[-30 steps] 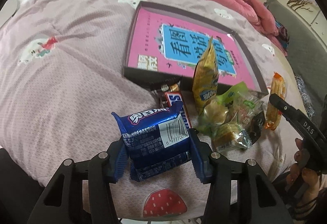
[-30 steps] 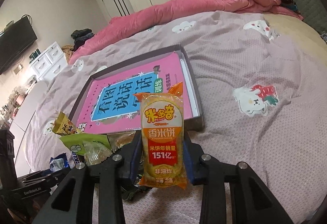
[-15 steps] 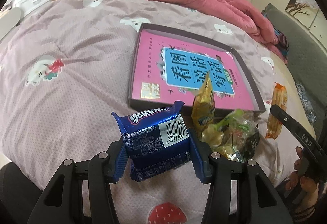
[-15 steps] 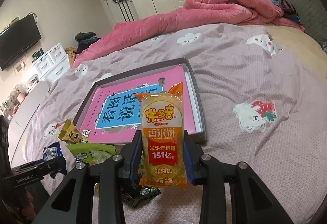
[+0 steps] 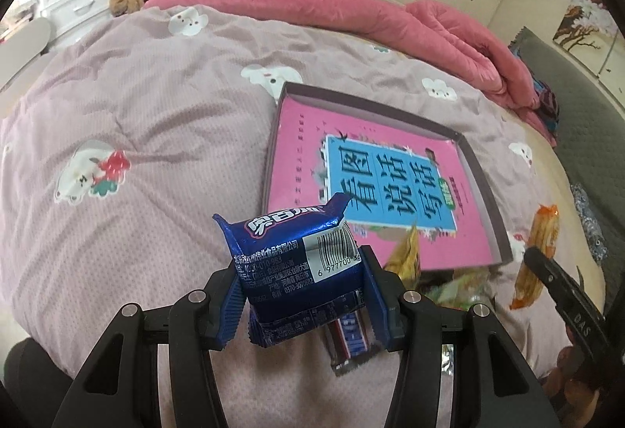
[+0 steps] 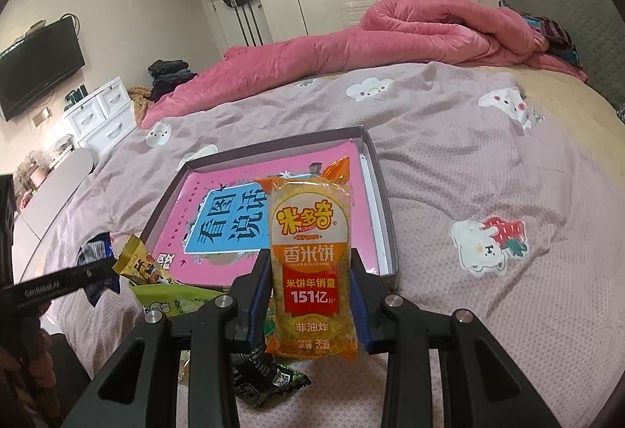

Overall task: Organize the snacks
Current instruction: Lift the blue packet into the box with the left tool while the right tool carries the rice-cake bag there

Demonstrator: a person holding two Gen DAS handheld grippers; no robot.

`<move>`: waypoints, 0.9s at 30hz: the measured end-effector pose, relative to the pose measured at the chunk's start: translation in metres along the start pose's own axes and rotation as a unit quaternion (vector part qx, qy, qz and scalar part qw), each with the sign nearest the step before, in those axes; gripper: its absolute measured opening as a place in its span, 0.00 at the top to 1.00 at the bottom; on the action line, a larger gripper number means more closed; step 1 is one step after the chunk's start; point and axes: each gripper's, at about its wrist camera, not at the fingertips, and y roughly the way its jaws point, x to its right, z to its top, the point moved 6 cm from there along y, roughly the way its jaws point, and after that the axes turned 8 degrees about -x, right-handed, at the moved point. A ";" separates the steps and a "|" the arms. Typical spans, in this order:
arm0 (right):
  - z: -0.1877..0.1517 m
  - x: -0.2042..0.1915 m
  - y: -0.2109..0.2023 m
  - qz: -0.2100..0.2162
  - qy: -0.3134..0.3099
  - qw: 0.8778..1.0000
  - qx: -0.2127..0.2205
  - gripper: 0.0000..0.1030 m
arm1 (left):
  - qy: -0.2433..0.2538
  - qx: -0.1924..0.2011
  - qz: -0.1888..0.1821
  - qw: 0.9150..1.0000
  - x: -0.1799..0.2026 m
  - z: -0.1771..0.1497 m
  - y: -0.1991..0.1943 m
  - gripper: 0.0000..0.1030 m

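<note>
My left gripper (image 5: pixel 300 291) is shut on a blue biscuit packet (image 5: pixel 297 264) and holds it above the bed, near the front left corner of the shallow box (image 5: pixel 484 193). A pink and blue book (image 5: pixel 371 178) lies inside the box. My right gripper (image 6: pixel 310 295) is shut on a yellow rice cracker packet (image 6: pixel 310 264), held upright before the box's (image 6: pixel 384 209) near right corner. Loose snacks lie in front of the box: a yellow bag (image 5: pixel 406 256), a chocolate bar (image 5: pixel 351 334), a green bag (image 6: pixel 172 299).
The bed has a mauve quilt (image 5: pixel 136 123) with bunny prints. A rolled pink duvet (image 6: pixel 390 37) lies at the far side. White drawers (image 6: pixel 101 111) stand beyond the bed, wardrobes behind. The right gripper and its packet (image 5: pixel 539 244) show at the left view's right edge.
Both grippers have risen and tilted up with their packets still held. The box and snack pile sit lower and farther in both views, and more of the room shows.
</note>
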 end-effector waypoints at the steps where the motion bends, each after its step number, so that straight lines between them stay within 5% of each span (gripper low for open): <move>1: 0.001 -0.001 0.000 0.001 -0.001 1.000 0.001 0.64 | 0.000 0.001 0.000 1.000 0.000 0.002 0.001 0.47; 14: 0.022 0.006 0.006 0.003 -0.004 1.000 0.019 0.64 | 0.008 0.025 -0.006 1.000 0.010 0.037 0.008 0.47; 27: 0.044 0.022 0.036 -0.003 0.009 1.000 0.012 0.64 | 0.024 -0.001 -0.007 1.000 0.022 0.051 0.051 0.47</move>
